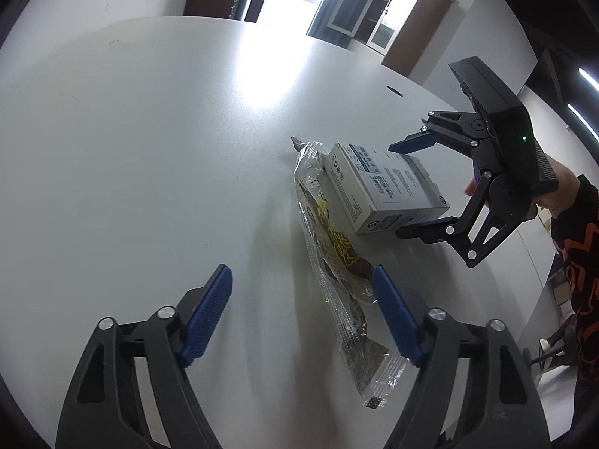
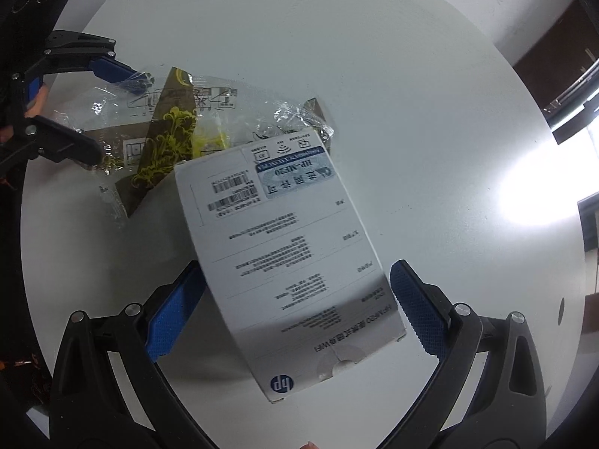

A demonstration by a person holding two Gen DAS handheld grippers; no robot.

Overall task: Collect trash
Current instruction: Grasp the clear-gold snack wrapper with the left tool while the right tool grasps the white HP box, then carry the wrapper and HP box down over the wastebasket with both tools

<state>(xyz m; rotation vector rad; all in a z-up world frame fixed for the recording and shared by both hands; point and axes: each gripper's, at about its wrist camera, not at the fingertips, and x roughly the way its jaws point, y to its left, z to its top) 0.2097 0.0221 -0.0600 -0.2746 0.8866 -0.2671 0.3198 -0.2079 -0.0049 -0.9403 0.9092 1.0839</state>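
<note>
both grippers are black linkage frames with silver screw heads and blue cross-hatched finger pads [image 1: 209, 310]. the right gripper [image 1: 413, 187] carries a boxy black housing with a green light; a black sleeve [image 1: 576, 247] with orange squiggles follows the bare hand [image 1: 554, 187].

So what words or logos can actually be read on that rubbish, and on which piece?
"hp" logo: round blue mark at the near end of the white box.
"HP-MF20": blue label at the box's far end, seen upside down.
Barcodes and fine print on the box: too small to read.
Printing on the clear wrapper: too crumpled to read.
</note>
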